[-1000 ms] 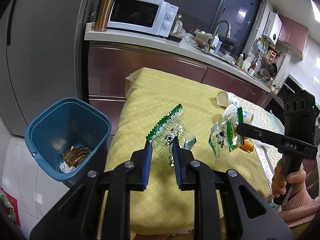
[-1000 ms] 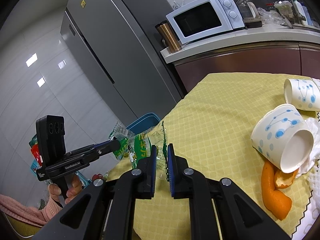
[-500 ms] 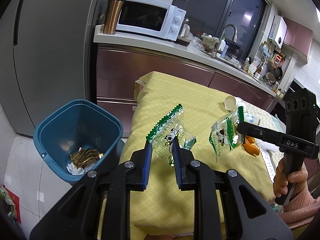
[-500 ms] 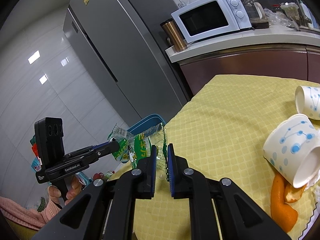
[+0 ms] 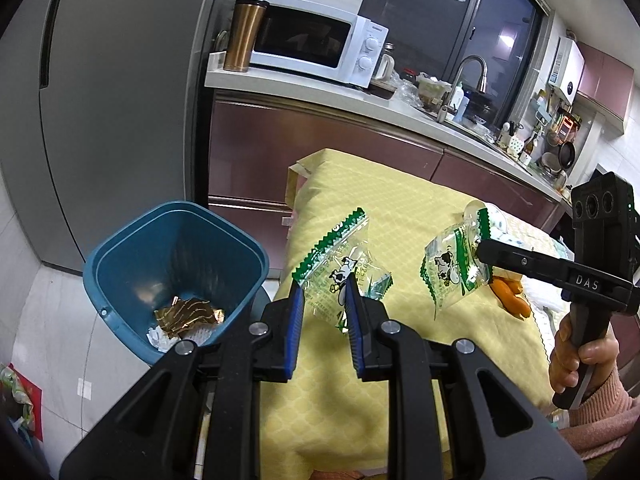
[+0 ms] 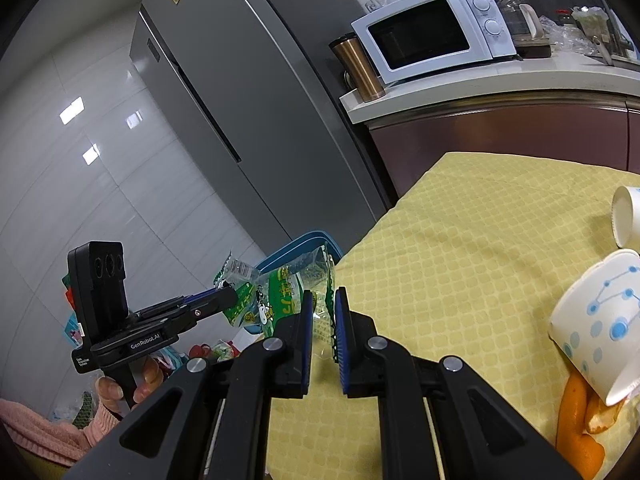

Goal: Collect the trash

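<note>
My left gripper (image 5: 323, 298) is shut on a clear green-edged snack wrapper (image 5: 340, 256), held above the table's left edge beside the blue trash bin (image 5: 120, 248). The bin holds a gold foil wrapper (image 5: 188, 314) and white paper. My right gripper (image 6: 321, 312) is shut on a second green snack wrapper (image 6: 286, 292), held in the air over the yellow tablecloth (image 6: 460, 264). The right gripper with its wrapper (image 5: 456, 264) also shows in the left wrist view. The left gripper (image 6: 230, 298) shows in the right wrist view.
Two paper cups (image 6: 596, 328) lie on their sides at the table's right, with orange peel (image 6: 576, 420) beside them. A counter with a microwave (image 5: 312, 50) and copper tumbler (image 5: 240, 36) stands behind. A grey fridge (image 6: 240, 100) stands left of the bin.
Both grippers, each holding its wrapper, have moved left toward the bin. The bin now sits nearer the centre of the left wrist view.
</note>
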Demonstrator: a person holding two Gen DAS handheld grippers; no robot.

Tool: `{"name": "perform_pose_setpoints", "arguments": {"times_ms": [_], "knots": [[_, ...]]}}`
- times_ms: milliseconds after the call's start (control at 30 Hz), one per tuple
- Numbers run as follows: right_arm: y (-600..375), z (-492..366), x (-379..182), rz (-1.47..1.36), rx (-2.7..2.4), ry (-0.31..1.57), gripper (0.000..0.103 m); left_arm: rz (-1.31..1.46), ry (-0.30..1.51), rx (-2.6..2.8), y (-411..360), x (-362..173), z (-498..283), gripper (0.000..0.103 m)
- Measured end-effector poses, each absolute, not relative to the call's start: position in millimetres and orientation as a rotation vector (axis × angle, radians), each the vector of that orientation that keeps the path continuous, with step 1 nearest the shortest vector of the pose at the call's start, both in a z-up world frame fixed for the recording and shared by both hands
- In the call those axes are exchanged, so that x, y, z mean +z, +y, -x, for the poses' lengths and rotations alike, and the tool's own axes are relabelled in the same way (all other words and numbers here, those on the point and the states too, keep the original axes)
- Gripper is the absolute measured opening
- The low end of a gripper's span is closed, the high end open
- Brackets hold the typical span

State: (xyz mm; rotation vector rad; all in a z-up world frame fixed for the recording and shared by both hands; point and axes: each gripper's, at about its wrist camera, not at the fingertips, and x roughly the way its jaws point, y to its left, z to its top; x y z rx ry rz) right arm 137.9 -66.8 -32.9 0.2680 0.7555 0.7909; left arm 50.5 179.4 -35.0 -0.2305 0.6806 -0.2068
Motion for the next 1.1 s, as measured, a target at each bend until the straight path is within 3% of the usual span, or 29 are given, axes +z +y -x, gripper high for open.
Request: {"name": "perform_pose_setpoints", "arguments": {"times_ms": [1100], "knots": [[-16.9,-153.6,-29.6,-0.245,0.867,0.788,0.01,0.244,0.66,-0.09,217.7,-33.5,-47.4,0.02]]}}
